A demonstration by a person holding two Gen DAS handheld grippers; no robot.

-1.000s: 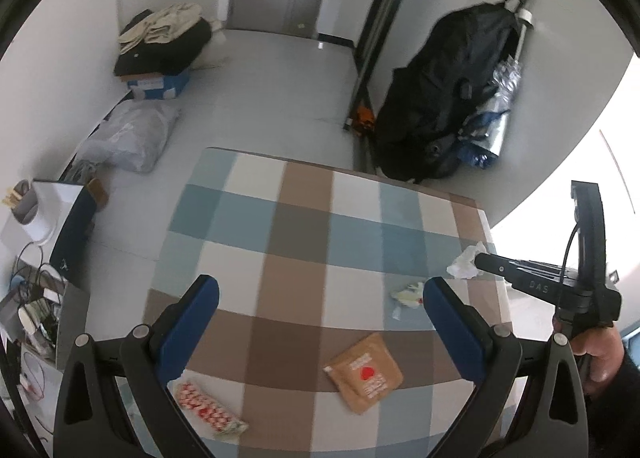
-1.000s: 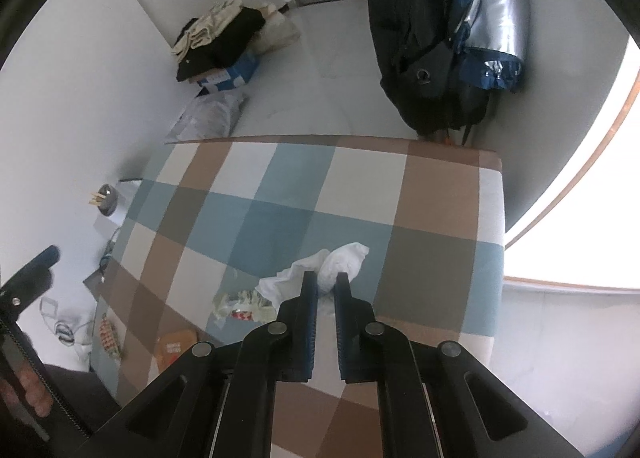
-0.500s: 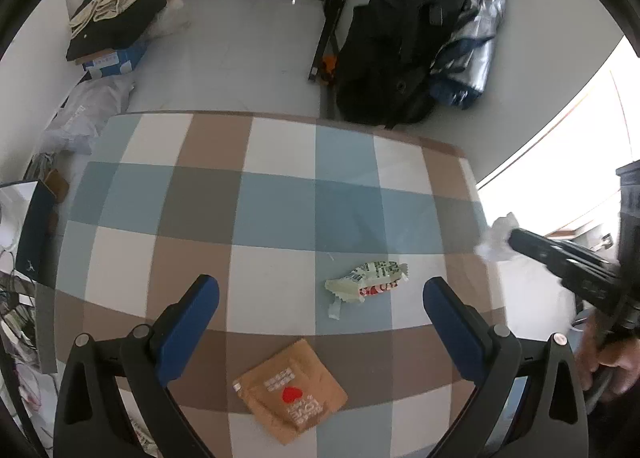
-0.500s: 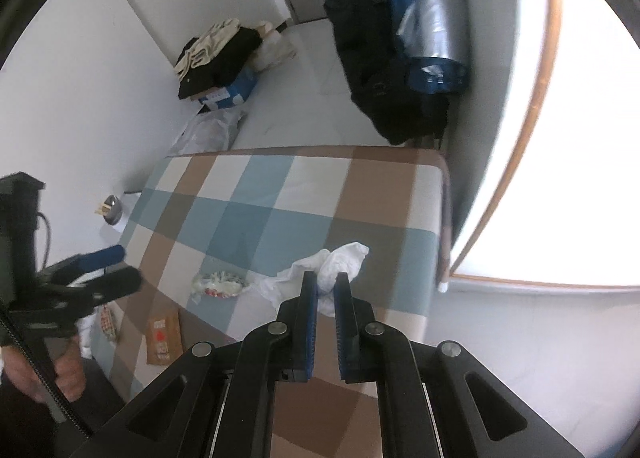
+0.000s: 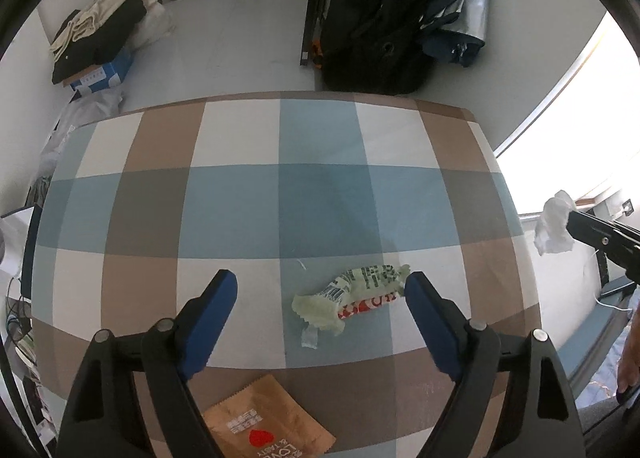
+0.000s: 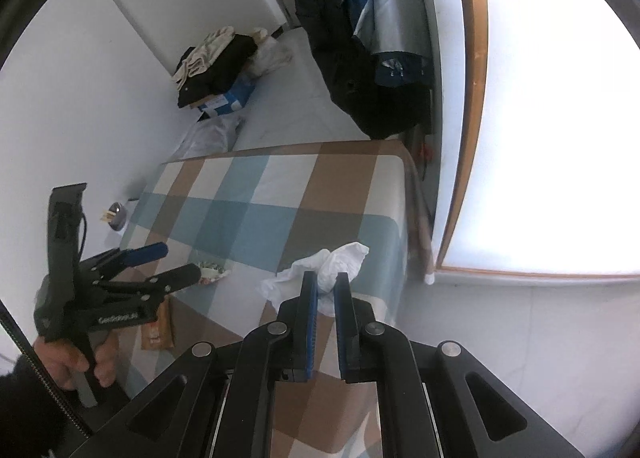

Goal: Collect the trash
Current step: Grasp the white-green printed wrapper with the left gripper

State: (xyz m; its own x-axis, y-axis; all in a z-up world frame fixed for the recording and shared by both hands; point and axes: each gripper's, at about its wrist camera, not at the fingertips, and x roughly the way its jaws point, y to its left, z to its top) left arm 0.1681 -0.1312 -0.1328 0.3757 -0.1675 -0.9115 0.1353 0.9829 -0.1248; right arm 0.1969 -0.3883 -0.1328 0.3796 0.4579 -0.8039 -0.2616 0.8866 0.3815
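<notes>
The left hand-held gripper [image 5: 320, 290] hung above the checked counter [image 5: 240, 198], pointing steeply down, its blue-padded jaws wide apart and closing. A crumpled green-and-white wrapper [image 5: 352, 294] with a red printed band lay flat on the counter between the jaws, nearer the right-hand finger, whose tip was just beside the wrapper's end; neither pad pressed on it. A small clear scrap [image 5: 310, 338] lay just below the wrapper, toward the gripper's body. Under the left-hand finger, nearer the counter's near edge, lay a brown sachet [image 5: 268, 426] with a red heart, partly hidden by the gripper's frame.

The right hand-held gripper [image 6: 326, 282] was clamped tight on a crumpled white tissue [image 6: 340, 258], which bulged out beyond and to both sides of the fingertips. In the left wrist view this tissue hung clear of the counter, past its right edge, well apart from the wrapper.

From the right wrist view, the left hand-held gripper appeared far to the left, gripped by a person's hand [image 6: 76, 362], its fingers over the wrapper.

Beyond the counter, ahead of both grippers, a dark bag [image 5: 380, 18] stood against the wall and a pile of clothes [image 5: 96, 34] sat on a box on the floor.
</notes>
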